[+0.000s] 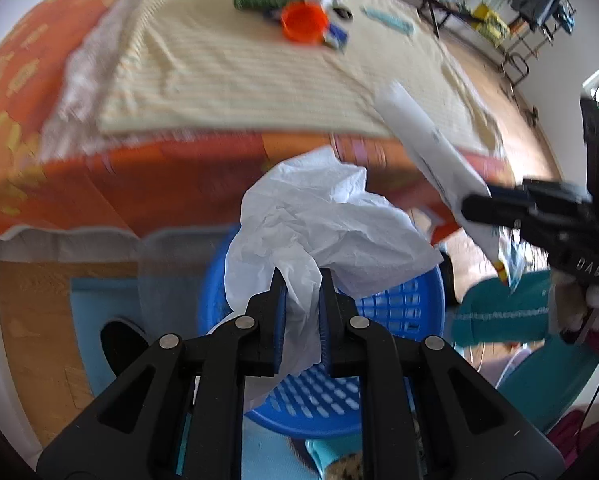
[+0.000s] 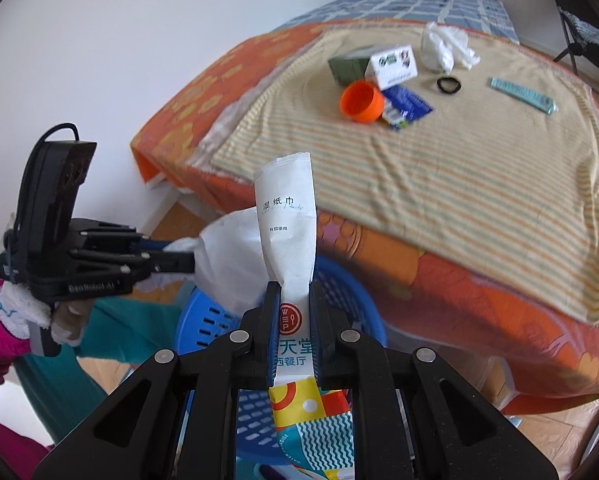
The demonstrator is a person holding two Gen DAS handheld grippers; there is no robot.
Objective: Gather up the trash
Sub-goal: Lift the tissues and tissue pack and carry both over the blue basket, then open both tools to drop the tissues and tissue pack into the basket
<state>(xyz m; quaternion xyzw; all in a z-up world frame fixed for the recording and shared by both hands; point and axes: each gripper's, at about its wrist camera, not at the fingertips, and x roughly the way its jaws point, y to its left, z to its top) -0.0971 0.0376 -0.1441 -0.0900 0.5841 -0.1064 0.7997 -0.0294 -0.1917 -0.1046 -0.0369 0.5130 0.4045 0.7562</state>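
A crumpled white tissue (image 1: 323, 216) hangs above the blue basket (image 1: 395, 308), pinched between the closed-in fingers of the left gripper (image 1: 302, 280). The right gripper (image 2: 293, 294) clamps a long white wet-wipe packet (image 2: 285, 220) (printed, colourful at its lower end) over the same basket. On the bed (image 2: 439, 280), towards its far edge, lie an orange cup (image 2: 361, 102), small boxes (image 2: 393, 63), more tissue (image 2: 443, 46) and a hair tie (image 2: 448, 85).

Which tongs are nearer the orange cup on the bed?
Neither clearly. Both the left tongs and right tongs hang over the blue basket, off the bed's edge, well short of the orange cup.
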